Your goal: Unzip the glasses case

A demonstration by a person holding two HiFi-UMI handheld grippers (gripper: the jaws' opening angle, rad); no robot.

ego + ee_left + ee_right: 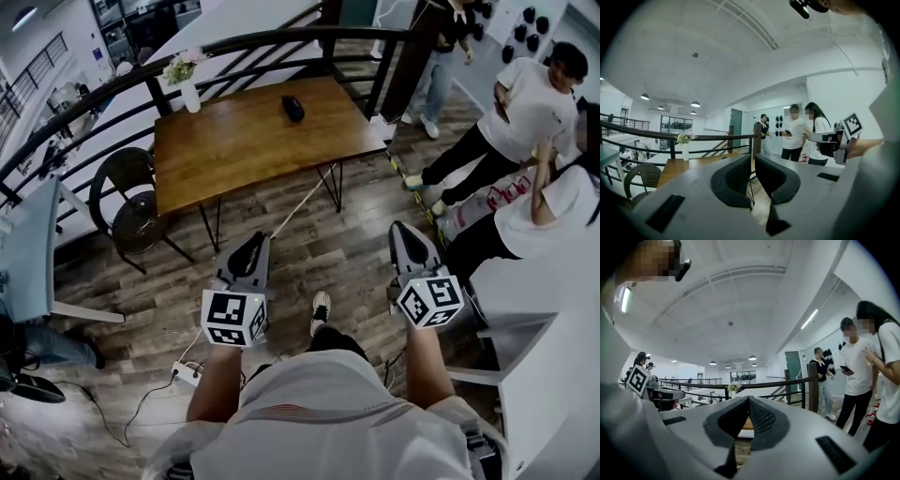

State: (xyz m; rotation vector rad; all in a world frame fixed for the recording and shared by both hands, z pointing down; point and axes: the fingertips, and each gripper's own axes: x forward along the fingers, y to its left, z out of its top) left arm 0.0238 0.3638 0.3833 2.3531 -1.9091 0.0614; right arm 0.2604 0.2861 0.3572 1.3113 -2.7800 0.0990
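The glasses case point(293, 108), a small dark oval, lies near the far edge of the brown wooden table point(244, 150). Both grippers are held in the air over the floor, well short of the table. My left gripper point(255, 240) is shut with nothing between its pads. My right gripper point(401, 228) is also shut and empty. In the left gripper view the left gripper point(752, 158) points toward the table point(675, 168) and railing. In the right gripper view the right gripper point(749, 400) has its tips together. The case does not show in either gripper view.
A white vase with flowers point(190, 92) stands on the table's far left corner. A round dark chair point(131, 202) sits at the table's left. A curved black railing point(234, 42) runs behind. Several people point(525, 112) stand at the right, beside a white desk point(553, 356).
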